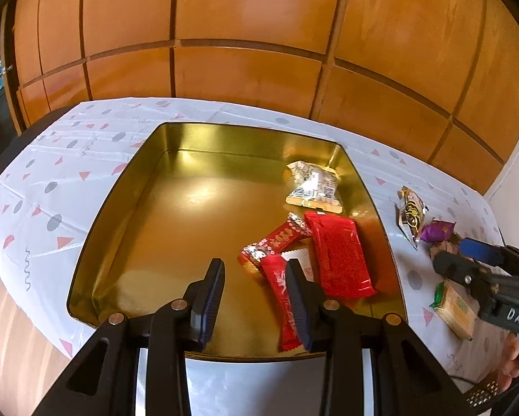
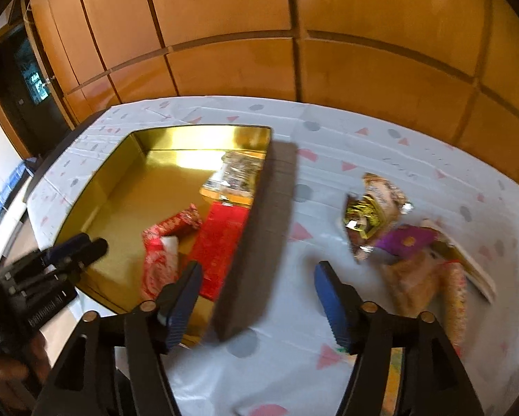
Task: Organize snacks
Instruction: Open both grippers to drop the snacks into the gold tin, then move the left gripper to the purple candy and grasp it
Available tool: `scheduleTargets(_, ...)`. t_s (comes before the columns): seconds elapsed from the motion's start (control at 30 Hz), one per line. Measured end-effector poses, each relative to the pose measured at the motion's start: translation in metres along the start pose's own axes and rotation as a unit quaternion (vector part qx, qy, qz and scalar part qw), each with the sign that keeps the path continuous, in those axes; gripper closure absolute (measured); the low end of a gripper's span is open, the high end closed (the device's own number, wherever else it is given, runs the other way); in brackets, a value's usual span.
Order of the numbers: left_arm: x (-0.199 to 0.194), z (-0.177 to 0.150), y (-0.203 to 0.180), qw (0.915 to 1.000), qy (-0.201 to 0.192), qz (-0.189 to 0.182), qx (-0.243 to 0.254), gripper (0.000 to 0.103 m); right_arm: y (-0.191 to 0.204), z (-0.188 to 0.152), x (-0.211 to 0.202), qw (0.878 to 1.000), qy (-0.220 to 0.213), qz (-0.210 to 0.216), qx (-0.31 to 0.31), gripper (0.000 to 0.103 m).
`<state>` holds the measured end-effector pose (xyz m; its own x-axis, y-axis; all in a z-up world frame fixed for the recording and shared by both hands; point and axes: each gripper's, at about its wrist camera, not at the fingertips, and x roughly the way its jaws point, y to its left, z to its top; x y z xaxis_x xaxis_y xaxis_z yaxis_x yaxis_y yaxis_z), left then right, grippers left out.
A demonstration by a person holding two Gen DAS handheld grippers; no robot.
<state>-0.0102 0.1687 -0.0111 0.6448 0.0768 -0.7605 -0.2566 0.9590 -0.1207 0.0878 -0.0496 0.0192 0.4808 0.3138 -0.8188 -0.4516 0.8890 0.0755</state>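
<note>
Snacks split between two places: four packets already inside the gold tin (image 1: 120,228), the rest loose on the patterned surface (image 2: 294,353) to the tin's right. Inside, toward the right wall: pale printed packet (image 1: 313,183) at the far end, wide red packet (image 1: 339,253), two slim red sticks (image 1: 283,308) crossing nearer the front. Outside, in a cluster: gold-and-black foil packet (image 2: 361,222), purple wrapped sweet (image 2: 406,241) touching it, orange patterned wrappers (image 2: 429,277) just behind, yellow-green biscuit pack (image 1: 457,310) nearest the front edge. Left claw (image 1: 256,298) released, empty, hovering above the tin's front with one slim stick showing between its fingers but not held. Right claw (image 2: 259,301) also spread wide and empty, hanging over bare cloth just outside the tin's right wall. Key relation for the likely next pick: loose cluster ahead and to the right of the right claw, well apart from the left one, so clearly the right hand's job. Foil packet long axis running roughly away from the camera, slightly tilted, so probably a grip across its narrow width. Right view motion-blurred; fine detail of the orange wrappers not readable.
</note>
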Motion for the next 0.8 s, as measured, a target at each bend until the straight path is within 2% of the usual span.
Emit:
scheduleTargets(0.17, -0.001, -0.003, -0.008, 0.9999, 0.003, -0.003, 0.010, 0.066, -0.020, -0.017, -0.007, 0.999, 0.008, -0.042, -0.027, 0.027)
scheduleTargets(0.5, -0.004, -0.008, -0.028, 0.9990, 0.005, -0.011, 0.043, 0.066, -0.066, -0.040, -0.014, 0.998, 0.025, -0.062, -0.006, 0.020)
scheduleTargets(0.8, -0.005, -0.009, -0.048, 0.9964, 0.012, -0.032, 0.077, 0.067, -0.125, -0.041, -0.035, 0.995, 0.028, -0.087, 0.029, 0.017)
